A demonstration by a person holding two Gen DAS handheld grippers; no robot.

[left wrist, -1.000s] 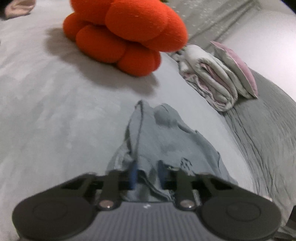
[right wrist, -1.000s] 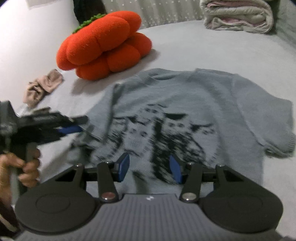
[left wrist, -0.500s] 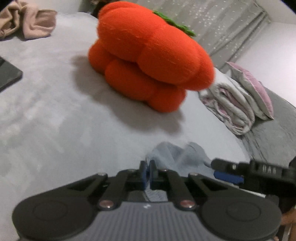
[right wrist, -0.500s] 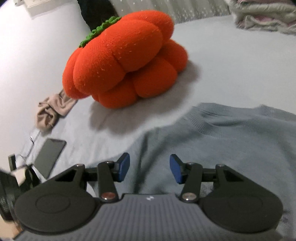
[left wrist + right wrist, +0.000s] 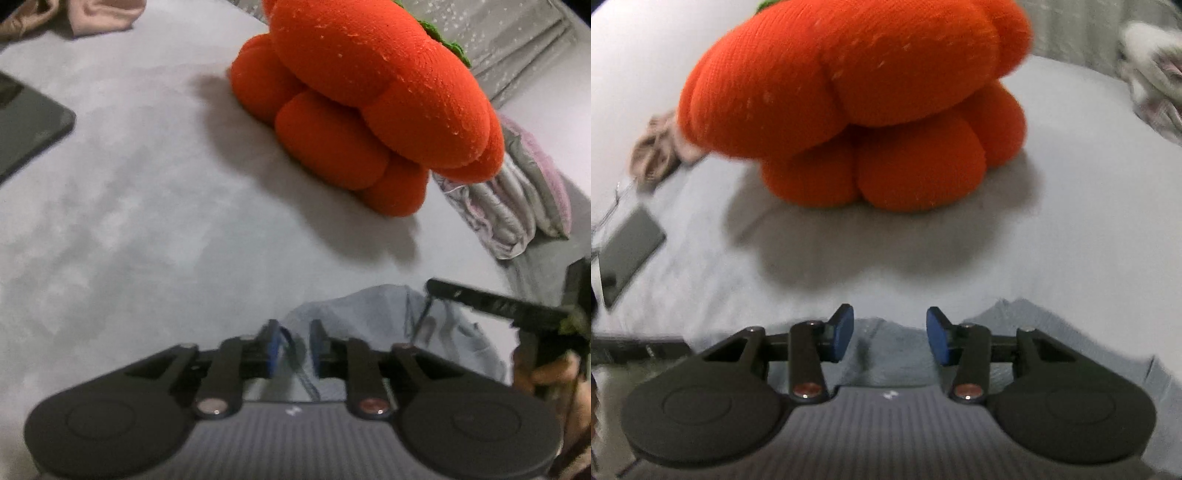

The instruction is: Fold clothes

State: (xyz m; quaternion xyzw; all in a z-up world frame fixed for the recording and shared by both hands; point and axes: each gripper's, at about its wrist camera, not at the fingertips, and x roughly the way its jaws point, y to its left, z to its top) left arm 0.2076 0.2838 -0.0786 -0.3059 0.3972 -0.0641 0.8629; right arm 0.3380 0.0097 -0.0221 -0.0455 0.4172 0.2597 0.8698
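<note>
The grey sweater (image 5: 373, 317) lies on the bed (image 5: 147, 221), its near edge bunched up just in front of both tongs, with the big orange pumpkin cushion (image 5: 369, 110) sitting a little beyond it. The left tongs (image 5: 292, 347) are opening: the blue pads stand slightly apart, and a thin fold of sweater edge runs between them (it looks loose rather than pinched, though the blur makes the contact hard to judge). To their right, seen from the left wrist, the right tongs' black frame reaches over the sweater, with the person's hand (image 5: 550, 373) gripping its handle. From the right wrist, the right tongs (image 5: 890, 338) are spread with a clear gap and are closing slightly; the sweater (image 5: 894, 354) lies under and between the pads, but neither pad presses on it. Its ribbed edge shows at the lower right of that view. A dark phone (image 5: 628, 254) lies flat on the bed to the left, and a crumpled pink cloth (image 5: 657, 155) sits further back on the same side, near the cushion. On the far right a folded pile of pale bedding (image 5: 509, 206) rests against the edge of the bed, partly hidden behind the cushion in the left wrist view. A grey curtain (image 5: 517, 33) hangs behind.
</note>
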